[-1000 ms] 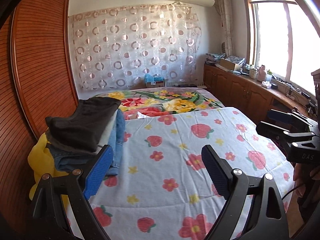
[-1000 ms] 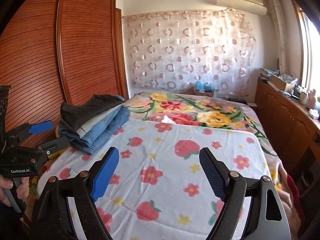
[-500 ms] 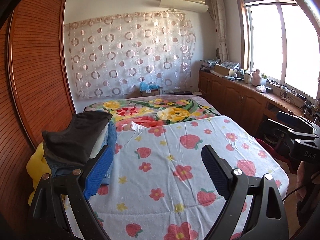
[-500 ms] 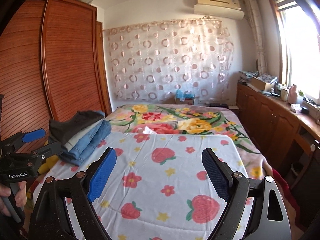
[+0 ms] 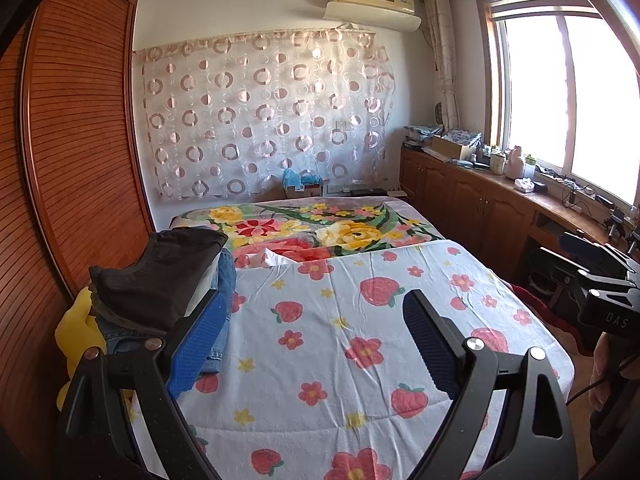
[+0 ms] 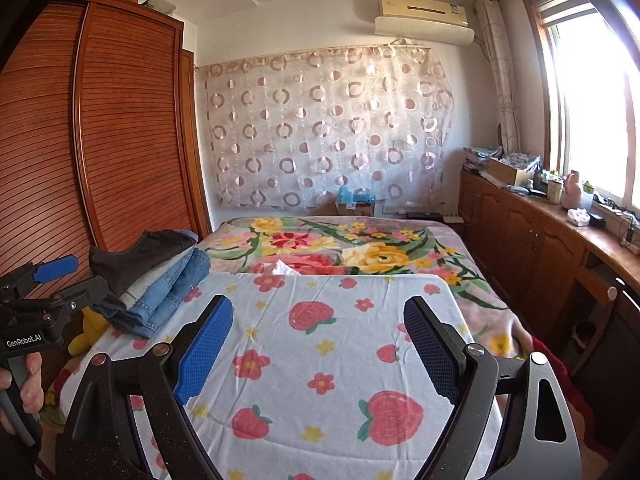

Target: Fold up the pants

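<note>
A stack of folded pants lies at the bed's left edge, with a dark pair (image 5: 160, 276) on top and blue jeans (image 6: 168, 300) beneath. My left gripper (image 5: 316, 344) is open and empty, held above the strawberry-print sheet (image 5: 340, 340), right of the stack. My right gripper (image 6: 320, 348) is open and empty above the same sheet (image 6: 340, 360). Each gripper shows at the edge of the other's view: the right one (image 5: 600, 280) and the left one (image 6: 44, 292).
A wooden wardrobe (image 5: 72, 160) runs along the left of the bed. A yellow soft toy (image 5: 76, 332) sits under the stack. A flowered blanket (image 5: 320, 232) covers the far half. Wooden cabinets (image 6: 540, 240) with clutter line the right wall under the window.
Both grippers have pulled back and tilted up, so the bed looks farther away and more of the wall and ceiling shows. Both stay open and empty.
</note>
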